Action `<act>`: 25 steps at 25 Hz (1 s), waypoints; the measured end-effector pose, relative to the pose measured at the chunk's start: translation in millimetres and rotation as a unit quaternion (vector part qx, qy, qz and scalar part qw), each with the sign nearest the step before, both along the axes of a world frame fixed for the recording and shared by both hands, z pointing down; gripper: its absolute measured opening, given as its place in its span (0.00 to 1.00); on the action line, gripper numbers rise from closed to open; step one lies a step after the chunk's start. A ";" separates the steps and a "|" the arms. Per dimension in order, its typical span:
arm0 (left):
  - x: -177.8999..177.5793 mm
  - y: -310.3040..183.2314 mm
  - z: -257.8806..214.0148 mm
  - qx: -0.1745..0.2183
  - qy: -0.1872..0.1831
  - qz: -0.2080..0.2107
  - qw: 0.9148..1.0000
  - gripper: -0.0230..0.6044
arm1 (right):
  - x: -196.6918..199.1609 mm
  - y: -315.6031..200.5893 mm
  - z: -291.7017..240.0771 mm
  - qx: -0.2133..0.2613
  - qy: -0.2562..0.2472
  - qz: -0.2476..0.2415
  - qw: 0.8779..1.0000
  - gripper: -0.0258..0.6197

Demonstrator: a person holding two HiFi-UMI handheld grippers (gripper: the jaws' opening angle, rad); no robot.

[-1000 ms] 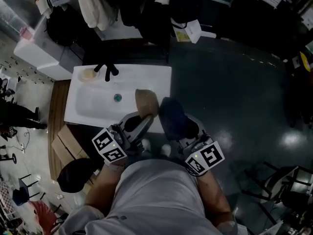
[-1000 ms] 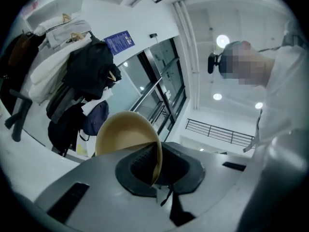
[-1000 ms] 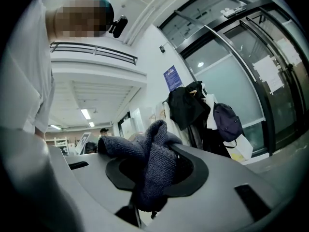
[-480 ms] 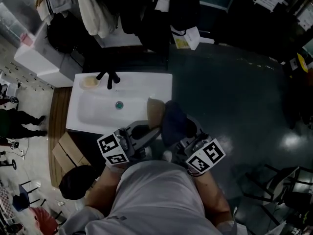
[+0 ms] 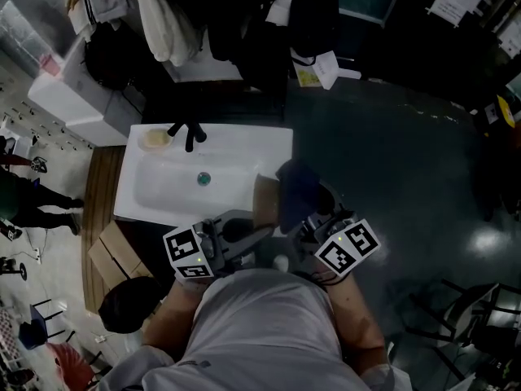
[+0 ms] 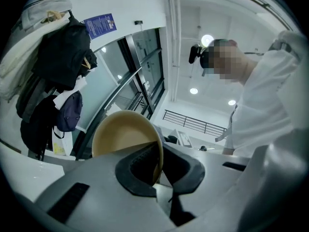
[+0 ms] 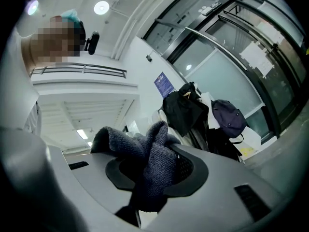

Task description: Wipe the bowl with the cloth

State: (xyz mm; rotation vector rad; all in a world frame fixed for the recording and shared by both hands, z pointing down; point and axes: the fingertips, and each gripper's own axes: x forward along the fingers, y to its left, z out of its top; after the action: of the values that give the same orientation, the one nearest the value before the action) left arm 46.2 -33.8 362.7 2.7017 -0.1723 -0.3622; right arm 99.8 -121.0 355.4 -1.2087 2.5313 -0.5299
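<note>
Left gripper (image 6: 159, 173) pinches the tan bowl (image 6: 123, 132) by its rim and right gripper (image 7: 149, 178) clamps the dark knitted cloth (image 7: 154, 158) just beside it, so I'd steady the bowl, press the cloth into its hollow and sweep round.

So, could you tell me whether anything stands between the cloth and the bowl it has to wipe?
Nothing visible does. The left gripper grips the bowl by its rim, the right gripper holds the cloth, and the head view shows them side by side with no object between.
</note>
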 end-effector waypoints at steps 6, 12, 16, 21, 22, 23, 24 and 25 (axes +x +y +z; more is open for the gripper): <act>-13.4 2.3 -13.8 0.004 0.020 0.000 1.000 0.06 | -4.9 -8.1 23.8 -0.037 0.024 0.017 0.999 0.19; -28.8 -11.3 -20.5 0.001 0.038 -0.033 0.999 0.06 | -20.0 6.2 34.1 -0.032 0.067 0.005 0.997 0.19; -31.5 -21.0 -14.4 -0.008 0.032 -0.056 0.998 0.06 | -28.0 19.6 33.6 -0.023 0.083 -0.007 0.996 0.19; -29.5 -23.4 -7.8 -0.017 0.025 -0.066 0.997 0.06 | -30.3 31.7 22.9 -0.004 0.082 -0.014 0.997 0.19; -28.0 -22.6 -7.0 -0.017 0.025 -0.064 0.997 0.06 | -29.2 32.9 20.6 -0.001 0.077 -0.014 0.997 0.19; -26.0 -21.5 -6.2 -0.018 0.026 -0.061 0.998 0.06 | -27.6 33.6 18.5 0.000 0.072 -0.014 0.997 0.19; -23.7 -20.1 -5.5 -0.019 0.025 -0.057 0.998 0.06 | -25.9 33.9 16.4 0.002 0.067 -0.013 0.998 0.19; -21.2 -18.3 -4.8 -0.019 0.023 -0.052 0.998 0.06 | -24.1 34.0 14.2 0.004 0.061 -0.012 0.998 0.19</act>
State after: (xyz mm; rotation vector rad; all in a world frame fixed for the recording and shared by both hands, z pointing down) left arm 25.0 -52.1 357.9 2.6501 -0.3038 -0.4470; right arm 75.7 -87.0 369.6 -1.2442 2.6502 -0.4643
